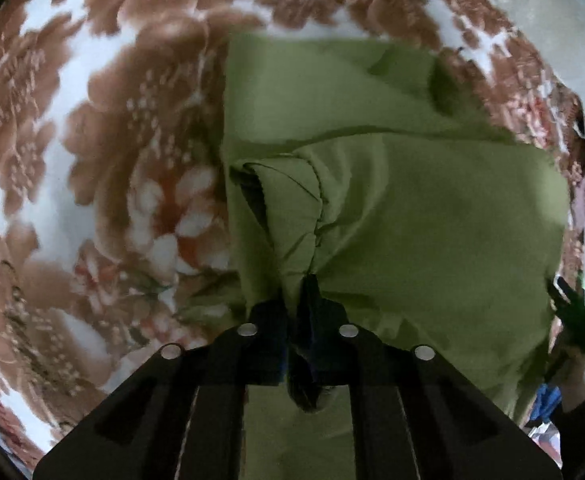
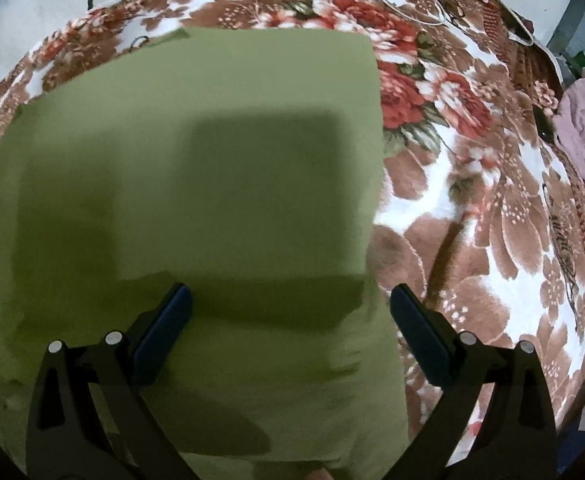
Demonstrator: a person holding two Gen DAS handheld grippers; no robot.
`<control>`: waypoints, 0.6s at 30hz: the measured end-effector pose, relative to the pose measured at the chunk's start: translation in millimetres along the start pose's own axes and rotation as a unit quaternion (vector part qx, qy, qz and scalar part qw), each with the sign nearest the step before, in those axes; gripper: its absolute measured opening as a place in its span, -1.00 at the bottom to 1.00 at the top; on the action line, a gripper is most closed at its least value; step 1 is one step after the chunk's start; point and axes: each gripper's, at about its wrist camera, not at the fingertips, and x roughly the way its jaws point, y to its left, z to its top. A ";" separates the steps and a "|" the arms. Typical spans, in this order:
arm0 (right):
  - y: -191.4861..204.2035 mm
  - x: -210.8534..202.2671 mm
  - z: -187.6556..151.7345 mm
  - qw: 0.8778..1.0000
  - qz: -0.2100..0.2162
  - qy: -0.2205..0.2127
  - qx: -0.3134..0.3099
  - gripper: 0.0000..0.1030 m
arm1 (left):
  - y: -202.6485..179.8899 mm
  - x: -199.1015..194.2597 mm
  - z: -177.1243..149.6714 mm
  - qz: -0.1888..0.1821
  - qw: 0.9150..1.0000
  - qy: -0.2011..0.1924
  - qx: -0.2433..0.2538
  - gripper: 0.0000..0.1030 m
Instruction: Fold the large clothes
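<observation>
A green garment (image 1: 392,208) lies spread on a bed covered by a floral blanket (image 1: 104,128), brown and red flowers on white. From the left wrist view the cloth takes up the middle and right of the bed surface, with blanket showing bare to its left and beyond its far edge. A fold or opening with a seam (image 1: 292,200) bunches up in the cloth and runs down to the left tool (image 1: 306,300), whose jaws stand nearly together, pinching a gathered ridge of the green fabric between them. That view is blurred.

The right tool (image 2: 290,304) stands wide, pointing steeply down over the garment (image 2: 212,160), its two dark pads apart and nothing between them but the flat cloth below; I cannot tell whether the tips touch it. Here the cloth looks smooth, its right edge straight, with blanket (image 2: 472,220) exposed to the right. The tool's shadow falls across the fabric.

At the bed's far right edge a pinkish cloth (image 2: 578,128) lies heaped. A hand (image 1: 572,360) shows at the right edge of the left wrist view.
</observation>
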 end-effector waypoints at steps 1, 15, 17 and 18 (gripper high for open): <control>-2.7 1.3 -1.1 1.000 -0.003 0.000 0.001 0.90 | 0.4 2.8 -2.0 0.001 1.000 -0.005 0.002 -0.71; 81.9 -65.2 18.8 0.991 0.061 -0.084 -0.085 0.90 | -99.4 -57.3 -55.7 0.156 0.967 -0.149 0.132 0.71; 100.6 -51.8 18.8 0.990 0.061 -0.076 -0.100 0.90 | -121.1 -40.5 -60.6 0.154 0.964 -0.165 0.142 0.74; 105.8 -46.1 17.5 0.990 0.062 -0.073 -0.101 0.90 | -128.8 -28.0 -63.3 0.154 0.963 -0.171 0.142 0.76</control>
